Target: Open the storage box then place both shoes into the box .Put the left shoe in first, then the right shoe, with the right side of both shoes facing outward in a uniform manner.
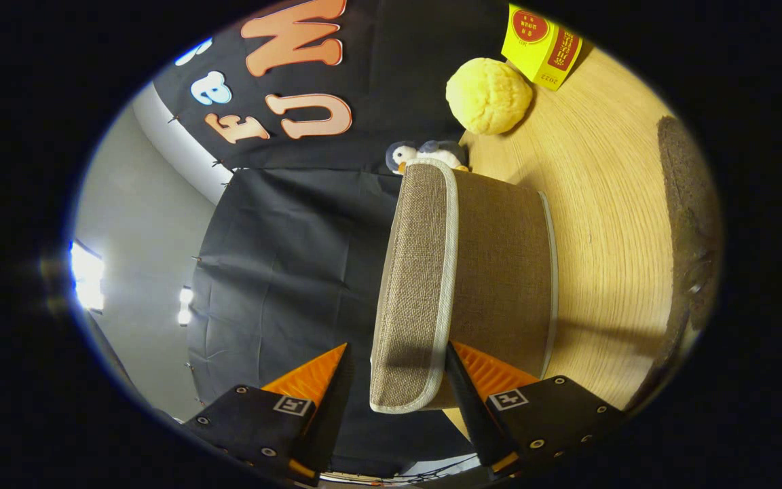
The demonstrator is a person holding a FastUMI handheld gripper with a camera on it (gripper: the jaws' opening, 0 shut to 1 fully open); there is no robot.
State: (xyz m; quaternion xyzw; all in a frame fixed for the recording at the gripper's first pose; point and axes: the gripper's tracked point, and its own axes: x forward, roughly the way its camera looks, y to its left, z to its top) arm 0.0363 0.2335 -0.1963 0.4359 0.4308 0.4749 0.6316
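1. One large thing sits between the fingers: the storage box [499, 272], a brown woven fabric box on the wooden table [608, 204], seen with the view rolled on its side so the table runs up past one finger
2. Its lid [418, 285], edged with pale piping, lies in the gap between the two fingers and looks still closed against the box body, though how tightly is hard to tell
3. The gripper [396, 360] stands fairly wide, one finger clear of the lid on its outer face, the other just beside or touching the lid's piped edge; neither visibly presses, so nothing is held yet
4. The step in hand seems to be the first one, opening the box
5. The next move likely calls for narrowing onto the lid edge, then swinging it away from the body
6. Beyond the box lie a yellow plush ball [489, 95], a yellow carton [540, 44] and a small penguin toy [425, 155]
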